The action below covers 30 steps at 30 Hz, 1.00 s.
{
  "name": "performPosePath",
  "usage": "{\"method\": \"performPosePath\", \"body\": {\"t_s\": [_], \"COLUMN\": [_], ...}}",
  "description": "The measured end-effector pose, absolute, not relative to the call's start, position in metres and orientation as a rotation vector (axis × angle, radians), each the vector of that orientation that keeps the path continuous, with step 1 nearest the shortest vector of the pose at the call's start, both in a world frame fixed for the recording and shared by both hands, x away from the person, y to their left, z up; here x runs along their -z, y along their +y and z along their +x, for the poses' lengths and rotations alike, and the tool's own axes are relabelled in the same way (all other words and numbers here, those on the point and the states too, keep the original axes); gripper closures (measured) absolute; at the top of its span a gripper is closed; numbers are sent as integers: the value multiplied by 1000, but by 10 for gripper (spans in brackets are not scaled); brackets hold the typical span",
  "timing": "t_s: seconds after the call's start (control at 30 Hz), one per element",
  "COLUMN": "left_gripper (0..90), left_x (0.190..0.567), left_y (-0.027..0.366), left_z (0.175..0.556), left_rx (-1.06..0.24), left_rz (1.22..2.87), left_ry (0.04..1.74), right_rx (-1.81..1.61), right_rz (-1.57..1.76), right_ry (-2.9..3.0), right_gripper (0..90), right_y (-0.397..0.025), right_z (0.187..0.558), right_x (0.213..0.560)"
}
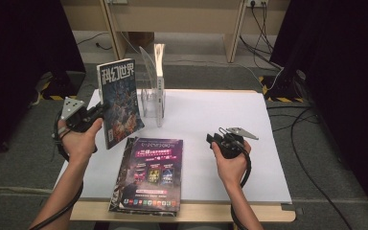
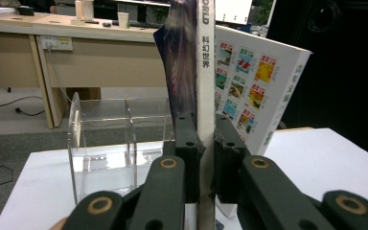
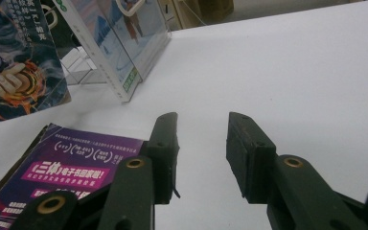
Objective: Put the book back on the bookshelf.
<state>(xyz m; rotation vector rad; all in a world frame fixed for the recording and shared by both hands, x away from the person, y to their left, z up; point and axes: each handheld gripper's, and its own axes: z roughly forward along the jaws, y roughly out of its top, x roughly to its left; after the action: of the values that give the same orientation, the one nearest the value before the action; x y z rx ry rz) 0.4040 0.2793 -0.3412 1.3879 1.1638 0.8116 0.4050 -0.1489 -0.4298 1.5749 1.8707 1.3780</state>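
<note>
The left gripper (image 1: 97,111) was pinching the spine edge of a magazine (image 1: 120,101), holding it upright above the table (image 1: 220,120), just beside the clear rack (image 1: 149,100) where a book (image 1: 159,76) already stood. The right gripper (image 1: 218,138) rested with its jaws spread, holding nothing, near the magazine stack (image 1: 151,175). The held magazine looked light, thin and floppy with a glossy cover; the spine seemed the stiffest place to hold it.

An office-like lab: black curtains (image 1: 24,43), wall sockets (image 2: 57,44), cluttered wooden desks (image 2: 52,28).
</note>
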Motion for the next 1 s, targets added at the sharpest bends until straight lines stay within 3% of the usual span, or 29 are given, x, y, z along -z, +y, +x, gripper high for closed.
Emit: {"method": "performPosePath", "body": {"t_s": [1.0], "left_gripper": [830], "left_x": [331], "left_y": [279], "left_z": [437], "left_rx": [-853], "left_rz": [1345], "left_ry": [1174], "right_rx": [-1356], "right_rz": [1622], "right_ry": [1872], "right_gripper": [636], "right_y": [-157], "right_z": [401], "right_x": [450]}}
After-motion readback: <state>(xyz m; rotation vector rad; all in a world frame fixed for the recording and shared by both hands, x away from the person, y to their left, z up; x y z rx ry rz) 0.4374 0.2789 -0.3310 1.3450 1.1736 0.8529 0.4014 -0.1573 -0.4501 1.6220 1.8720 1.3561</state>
